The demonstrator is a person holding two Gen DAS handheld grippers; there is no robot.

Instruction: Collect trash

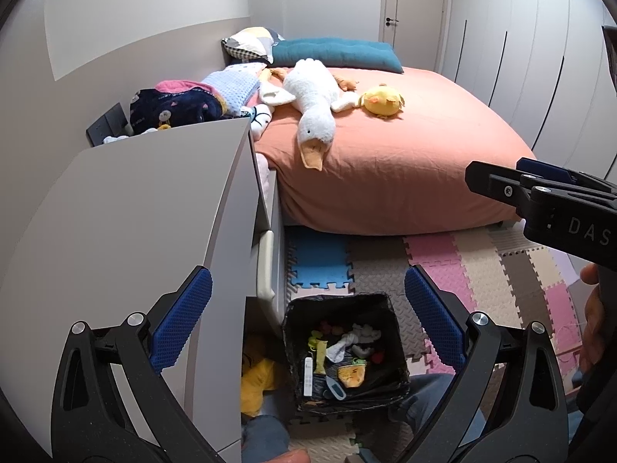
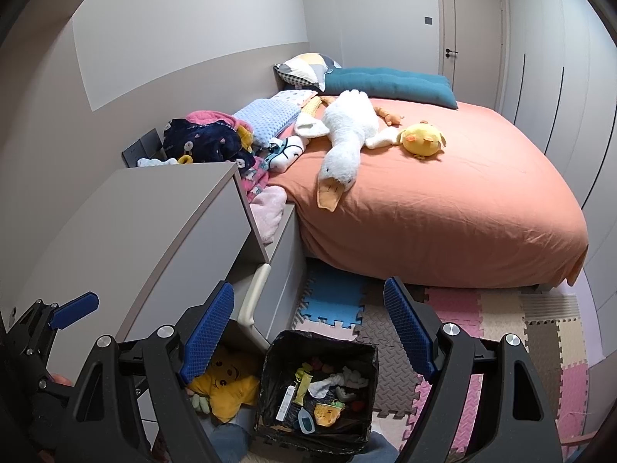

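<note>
Black-lined bin (image 2: 316, 382) below open right claw (image 2: 308, 332)

Trash bin (image 2: 270, 378): lined with glossy, crinkled black plastic film. Floor mat (image 2: 482, 324): matt foam tiles with ribbed and pebbled texture. Bed cover (image 2: 443, 208): matt salmon woven cloth, lightly creased. Goose toy (image 2: 347, 131): white plush. Cabinet (image 2: 154, 223): smooth matt grey laminate. Right hand-held gripper (image 2: 308, 332): matt black plastic frame, blue knurled rubber pads (image 2: 408, 332), polished metal pins.
</note>
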